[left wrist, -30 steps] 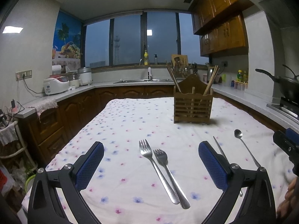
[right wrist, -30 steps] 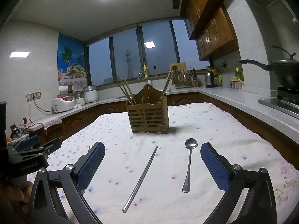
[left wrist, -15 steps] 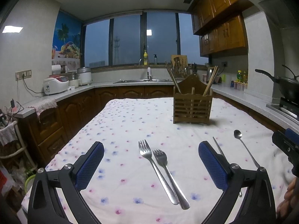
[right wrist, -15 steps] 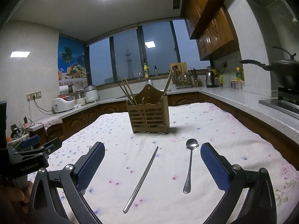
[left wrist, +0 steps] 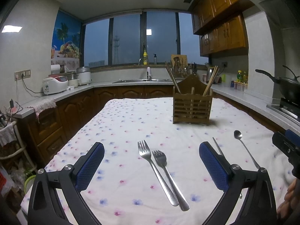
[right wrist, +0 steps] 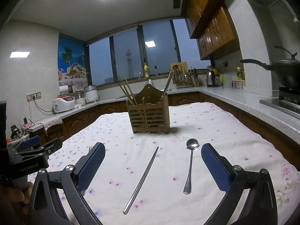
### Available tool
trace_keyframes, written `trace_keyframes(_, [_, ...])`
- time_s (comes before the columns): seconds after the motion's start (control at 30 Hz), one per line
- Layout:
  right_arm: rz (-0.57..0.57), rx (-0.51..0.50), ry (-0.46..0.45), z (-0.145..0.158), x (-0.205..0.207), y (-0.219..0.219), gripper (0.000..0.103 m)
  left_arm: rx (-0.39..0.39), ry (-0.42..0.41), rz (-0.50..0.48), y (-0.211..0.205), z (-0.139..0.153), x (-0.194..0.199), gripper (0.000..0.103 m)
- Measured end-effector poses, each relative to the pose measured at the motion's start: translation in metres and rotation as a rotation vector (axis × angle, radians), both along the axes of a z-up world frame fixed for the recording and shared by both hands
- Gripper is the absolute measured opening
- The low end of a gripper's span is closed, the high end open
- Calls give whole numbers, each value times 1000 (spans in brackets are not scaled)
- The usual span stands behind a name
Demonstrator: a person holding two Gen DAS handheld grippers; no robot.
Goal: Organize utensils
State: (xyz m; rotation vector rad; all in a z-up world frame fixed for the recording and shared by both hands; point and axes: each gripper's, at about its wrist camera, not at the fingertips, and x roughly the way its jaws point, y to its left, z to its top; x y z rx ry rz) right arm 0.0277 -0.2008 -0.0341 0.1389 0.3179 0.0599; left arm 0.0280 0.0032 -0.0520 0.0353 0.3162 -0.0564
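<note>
A wooden utensil holder (left wrist: pixel 192 107) with chopsticks in it stands far on the floral tablecloth; it also shows in the right wrist view (right wrist: pixel 149 117). Two forks, a large one (left wrist: pixel 155 170) and a smaller one (left wrist: pixel 168 176), lie side by side between the fingers of my open left gripper (left wrist: pixel 151 161). A metal chopstick pair (right wrist: pixel 142 178) and a long spoon (right wrist: pixel 189 166) lie between the fingers of my open right gripper (right wrist: pixel 152 161). Both grippers are empty and hover above the cloth.
The table (left wrist: pixel 121 123) has a white flowered cloth. Counters run along the left, back and right, with rice cookers (left wrist: pixel 54 85), a sink (left wrist: pixel 140 80) and a wok (left wrist: pixel 286 86) on a stove. The right gripper's body (left wrist: pixel 286 146) shows at the left view's right edge.
Both views have shifted only slightly; the utensils sit a touch lower in frame. Nothing was taken hold of or let go.
</note>
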Motion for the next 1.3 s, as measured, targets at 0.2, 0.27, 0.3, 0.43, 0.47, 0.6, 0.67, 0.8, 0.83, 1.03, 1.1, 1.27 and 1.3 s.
trace_keyframes(0.2, [0,1,0,0,0,0,103,-2,1,-1,0,0,1,102])
trace_keyframes(0.27, [1,0,2,0,0,0,103,1,3,-1,-1,-2,2,102])
trace_keyframes(0.3, [0,-1,3,0,0,0,103,0,2,-1,0,-2,2,102])
trace_keyframes(0.43, [-1,3,2,0,-1,0,103,-9,6,-2,0,-3,3,102])
trace_keyframes(0.47, [-2,4,3,-1,0,0,103,-7,5,-2,0,-3,3,102])
trace_keyframes(0.6, [-3,4,3,-1,0,0,103,-7,6,-3,1,-3,3,102])
trace_keyframes(0.67, [-2,5,3,-1,0,-1,103,-6,5,-3,0,-3,3,102])
trace_keyframes(0.8, [-2,6,5,-1,0,-1,103,-7,8,-6,1,-4,4,102])
trace_keyframes(0.83, [-3,6,5,-1,0,-1,103,-9,9,-7,1,-4,4,102])
trace_keyframes(1.03, [-10,16,9,-2,1,-3,103,-10,10,-9,0,-3,4,102])
trace_keyframes(1.1, [-11,19,14,-2,1,-3,103,-11,12,-11,0,-3,4,102])
trace_keyframes(1.27, [-16,19,25,-2,3,-3,103,-16,18,-15,-2,-2,6,102])
trace_keyframes(1.3, [-17,20,27,-3,3,-3,103,-17,19,-17,-2,-2,6,102])
